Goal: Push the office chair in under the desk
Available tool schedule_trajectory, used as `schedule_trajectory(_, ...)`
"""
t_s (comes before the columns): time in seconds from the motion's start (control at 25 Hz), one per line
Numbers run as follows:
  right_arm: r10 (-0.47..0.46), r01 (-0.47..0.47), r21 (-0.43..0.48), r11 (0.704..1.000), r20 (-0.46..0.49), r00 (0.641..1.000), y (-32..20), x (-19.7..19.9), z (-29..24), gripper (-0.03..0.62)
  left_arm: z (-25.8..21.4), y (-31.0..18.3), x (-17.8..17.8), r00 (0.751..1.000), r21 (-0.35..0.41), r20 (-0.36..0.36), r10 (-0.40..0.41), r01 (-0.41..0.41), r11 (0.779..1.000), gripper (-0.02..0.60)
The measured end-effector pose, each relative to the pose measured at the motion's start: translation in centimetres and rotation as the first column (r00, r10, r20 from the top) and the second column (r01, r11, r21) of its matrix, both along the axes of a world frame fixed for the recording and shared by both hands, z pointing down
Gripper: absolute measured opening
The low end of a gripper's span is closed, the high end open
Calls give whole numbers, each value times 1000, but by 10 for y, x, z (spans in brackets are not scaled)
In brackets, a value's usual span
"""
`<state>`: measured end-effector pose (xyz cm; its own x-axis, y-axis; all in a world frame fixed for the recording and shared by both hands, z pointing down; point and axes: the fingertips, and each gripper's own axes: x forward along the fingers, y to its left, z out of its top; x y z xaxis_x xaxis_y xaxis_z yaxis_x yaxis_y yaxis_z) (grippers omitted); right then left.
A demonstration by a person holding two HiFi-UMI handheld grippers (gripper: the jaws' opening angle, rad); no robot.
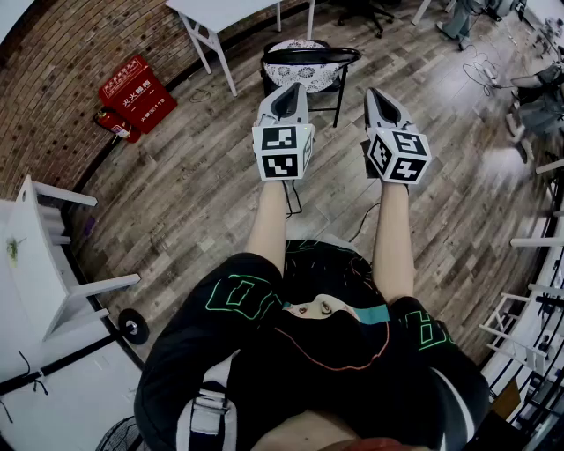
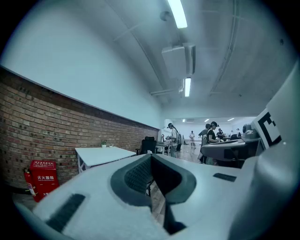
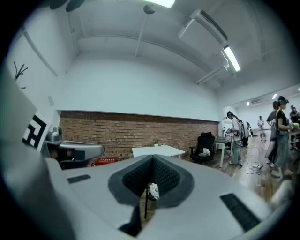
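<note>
The chair (image 1: 300,63) has a black frame and a white lace-patterned seat. It stands on the wood floor just right of the white desk (image 1: 220,13) at the top of the head view. My left gripper (image 1: 289,91) is shut and empty, with its tip close to the chair's near edge. My right gripper (image 1: 374,92) is also shut and empty, a little right of the chair. In the right gripper view a sliver of the patterned seat (image 3: 153,191) and a black leg show below the shut gripper (image 3: 152,159). The left gripper (image 2: 151,157) faces along the brick wall towards the white desk (image 2: 101,154).
A red fire-extinguisher box (image 1: 137,88) leans at the brick wall. Another white desk (image 1: 40,255) stands at the left, and a cable (image 1: 366,220) lies on the floor. Farther off are a black office chair (image 3: 205,145), more desks and several people (image 3: 279,136).
</note>
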<state>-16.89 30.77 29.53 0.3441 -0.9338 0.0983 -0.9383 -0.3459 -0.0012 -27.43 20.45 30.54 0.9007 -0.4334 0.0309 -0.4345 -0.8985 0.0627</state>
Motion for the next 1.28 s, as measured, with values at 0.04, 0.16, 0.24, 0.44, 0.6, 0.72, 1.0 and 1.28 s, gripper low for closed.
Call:
schedule_trajectory(0.04,-1,1,0,1000,-2,1000,-1,0,0,3,0,-1,0,1000,0,-1,-1,1,1000,8)
schedule_trajectory(0.16,-2,2,3,1000,-7,1000,-3,0,0,3,0,-4,-1,1000,1,-2,1,-1,1000,8)
schedule_trajectory(0.24,-3,3,6,1000,-12,1000,-6,-1,-2,3,1,-7,-2,1000,0,-3,2,-2,1000,8)
schedule_trajectory(0.44,-8,9,13,1000,-41,999,-15,-4,-7,3,-1,-16,-4,1000,-2,-16,0,0,1000,8)
schedule_trajectory(0.6,37,-42,-43,998,-112,993,-18,1,-10,3,-5,-21,-3,1000,-11,-31,-1,1,1000,8)
schedule_trajectory(0.72,21,-26,-40,999,-115,993,-19,-1,-14,3,-6,-21,-2,999,-15,-39,2,-3,1000,8)
schedule_trajectory(1.0,15,-19,-38,999,-96,995,-20,0,-12,3,17,-47,-22,998,-51,1,-57,57,997,8)
schedule_trajectory(1.28,1,-6,-52,999,-87,996,-31,5,-3,3,27,-67,-30,996,-76,-15,-91,90,993,8)
